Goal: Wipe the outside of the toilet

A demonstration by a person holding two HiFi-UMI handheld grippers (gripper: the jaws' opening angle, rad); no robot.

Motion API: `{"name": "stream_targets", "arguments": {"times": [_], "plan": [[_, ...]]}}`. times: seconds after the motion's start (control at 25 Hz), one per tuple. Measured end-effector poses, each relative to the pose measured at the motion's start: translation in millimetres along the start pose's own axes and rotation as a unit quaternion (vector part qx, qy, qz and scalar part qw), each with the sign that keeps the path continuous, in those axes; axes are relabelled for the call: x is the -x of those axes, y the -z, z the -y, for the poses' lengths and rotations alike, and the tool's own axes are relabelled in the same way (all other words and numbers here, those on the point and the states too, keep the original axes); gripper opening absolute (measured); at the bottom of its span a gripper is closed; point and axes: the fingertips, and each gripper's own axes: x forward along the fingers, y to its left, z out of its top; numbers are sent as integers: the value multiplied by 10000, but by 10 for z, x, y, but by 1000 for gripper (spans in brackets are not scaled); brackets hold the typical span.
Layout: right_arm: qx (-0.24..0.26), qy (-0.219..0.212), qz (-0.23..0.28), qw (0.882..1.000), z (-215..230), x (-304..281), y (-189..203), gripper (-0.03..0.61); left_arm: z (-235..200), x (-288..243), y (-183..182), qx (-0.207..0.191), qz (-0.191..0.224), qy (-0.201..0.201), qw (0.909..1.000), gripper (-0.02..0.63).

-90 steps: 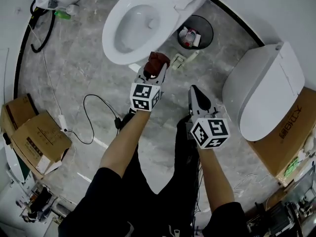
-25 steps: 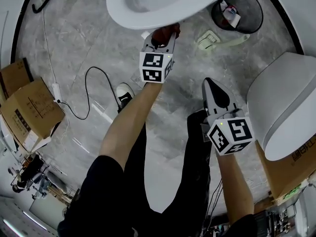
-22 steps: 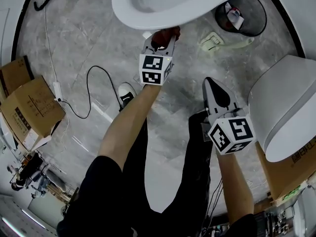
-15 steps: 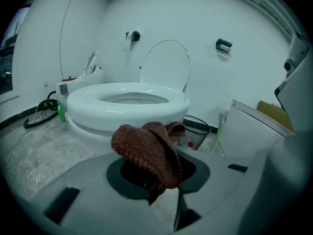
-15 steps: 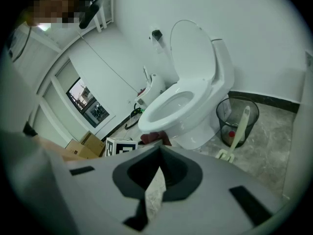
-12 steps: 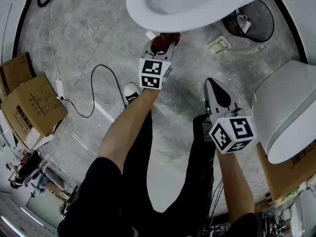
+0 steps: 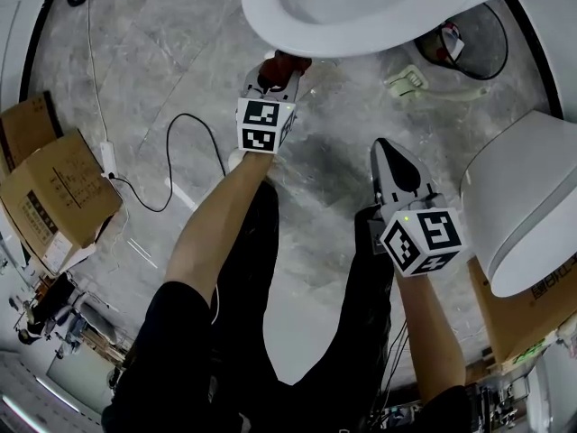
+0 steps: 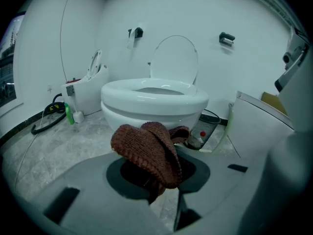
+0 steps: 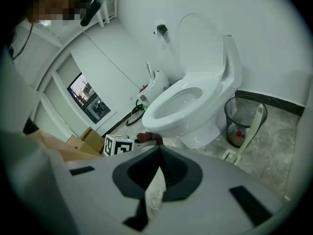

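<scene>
Head view, looking down: left gripper (image 7: 273, 78) clamped tight on a bunched brown cloth (image 7: 282, 63), held low just beside the front outer wall of the white toilet (image 7: 297, 21), likely to wipe it. Right gripper (image 7: 390, 159) parked apart over the floor, jaws all but closed, empty.

toilet (image 7: 306, 21) ahead | waste bin (image 7: 487, 57) right of it | cardboard boxes (image 7: 59, 201) far left
</scene>
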Motion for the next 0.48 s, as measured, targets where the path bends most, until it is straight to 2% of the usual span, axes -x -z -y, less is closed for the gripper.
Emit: {"name": "stream_targets", "arguments": {"times": [0.16, 0.36, 0.48], "plan": [[72, 33, -11, 10000, -19, 2, 16, 2, -207, 66, -4, -101, -54, -123, 9999, 104], [132, 105, 24, 9999, 43, 73, -42, 2, -598, 209, -65, 132, 72, -757, 9970, 106], [290, 158, 66, 9994, 107, 113, -54, 2, -591, 287, -49, 69, 11, -789, 9969, 106]]}}
